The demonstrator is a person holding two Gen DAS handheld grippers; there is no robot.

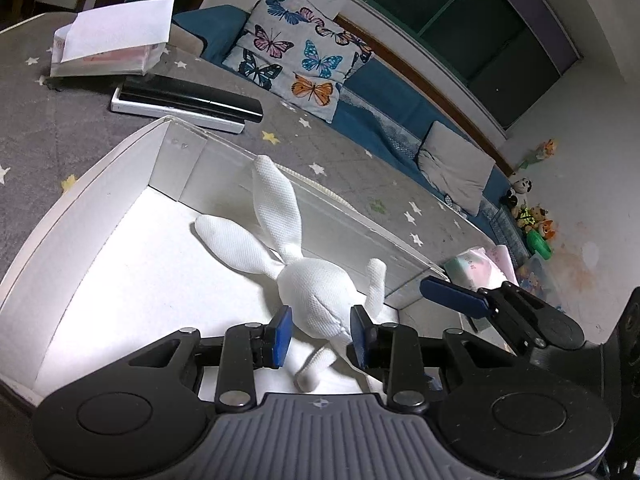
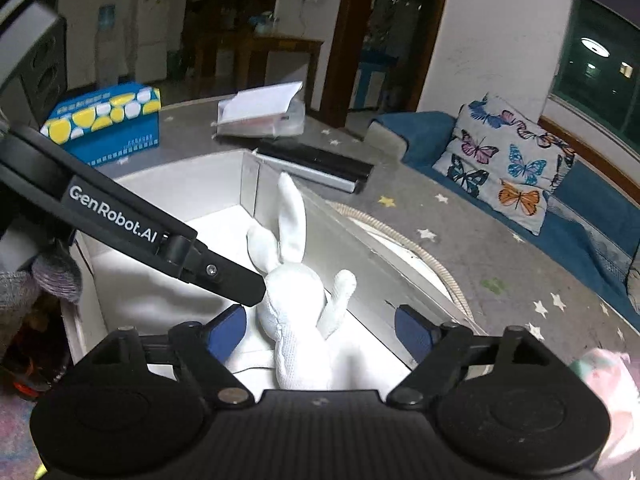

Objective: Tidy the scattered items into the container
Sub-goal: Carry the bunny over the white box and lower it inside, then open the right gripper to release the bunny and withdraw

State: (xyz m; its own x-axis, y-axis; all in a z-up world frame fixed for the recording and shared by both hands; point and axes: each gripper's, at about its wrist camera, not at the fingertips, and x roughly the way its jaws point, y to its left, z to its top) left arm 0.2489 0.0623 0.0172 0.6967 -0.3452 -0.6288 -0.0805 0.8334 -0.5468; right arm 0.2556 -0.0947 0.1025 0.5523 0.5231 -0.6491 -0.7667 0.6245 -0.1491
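White knitted-fabric rabbit plush (image 1: 316, 296) (image 2: 294, 300) lying inside white rectangular cardboard box (image 1: 80, 216) (image 2: 168, 176), ears pointing far, against the box's right wall. Pinched at the body between blue pads of left gripper (image 1: 320, 334). Right gripper (image 2: 320, 330) spread wide just above the box's near end, straddling the plush, not touching. On grey star-patterned tablecloth (image 1: 24, 128) (image 2: 500, 256): black-and-white flat device (image 1: 188, 102) (image 2: 316, 164) just beyond the box, clear packet with white paper (image 1: 108, 46) (image 2: 260, 114) farther, blue-yellow tissue box (image 2: 106, 122) far left. Butterfly-print cushion (image 1: 300, 56) (image 2: 512, 160) on blue sofa (image 1: 384, 100) right.
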